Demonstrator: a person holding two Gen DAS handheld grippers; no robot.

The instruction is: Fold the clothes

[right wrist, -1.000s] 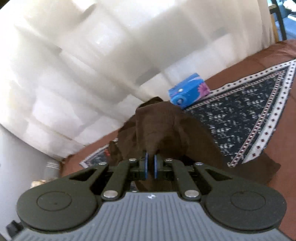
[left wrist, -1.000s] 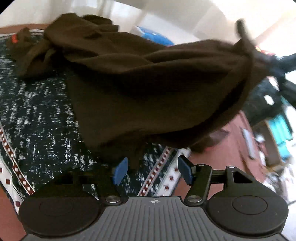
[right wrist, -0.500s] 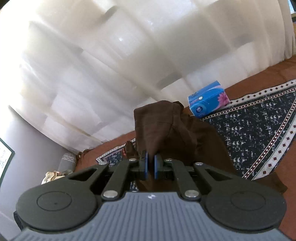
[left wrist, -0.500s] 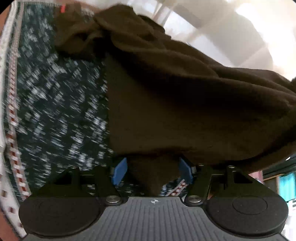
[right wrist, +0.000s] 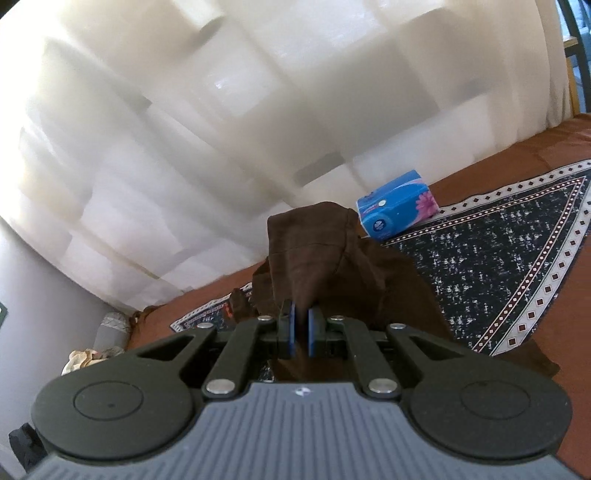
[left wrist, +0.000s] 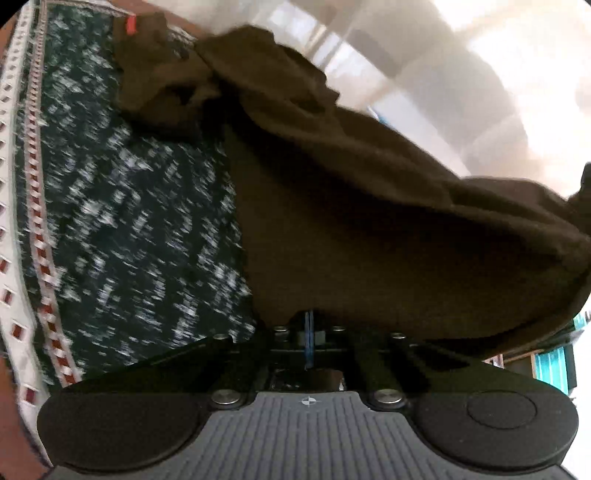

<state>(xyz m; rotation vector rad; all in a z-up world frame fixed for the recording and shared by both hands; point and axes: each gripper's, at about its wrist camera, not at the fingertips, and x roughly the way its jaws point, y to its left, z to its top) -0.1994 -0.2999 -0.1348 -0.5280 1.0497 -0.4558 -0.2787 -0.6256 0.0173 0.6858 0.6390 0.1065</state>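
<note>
A dark brown garment lies bunched over a dark patterned spread, with one end lifted to the right. My left gripper is at the garment's near hem, its jaws closing; the blue pads are pinched together with the hem caught at their tips. In the right wrist view, my right gripper is shut on a raised fold of the same garment, which hangs from its pads down to the spread. A small red tag shows at the garment's far end.
A blue tissue pack sits behind the garment on the brown bed cover. A white curtain closes off the far side. A grey roll and a pale crumpled cloth lie at the left. Shelves with clutter show at the right.
My left gripper has moved in onto the garment's near hem and rolled, and its jaws have gone from wide apart to pinched together on the cloth. The right gripper kept its grip, almost still.
</note>
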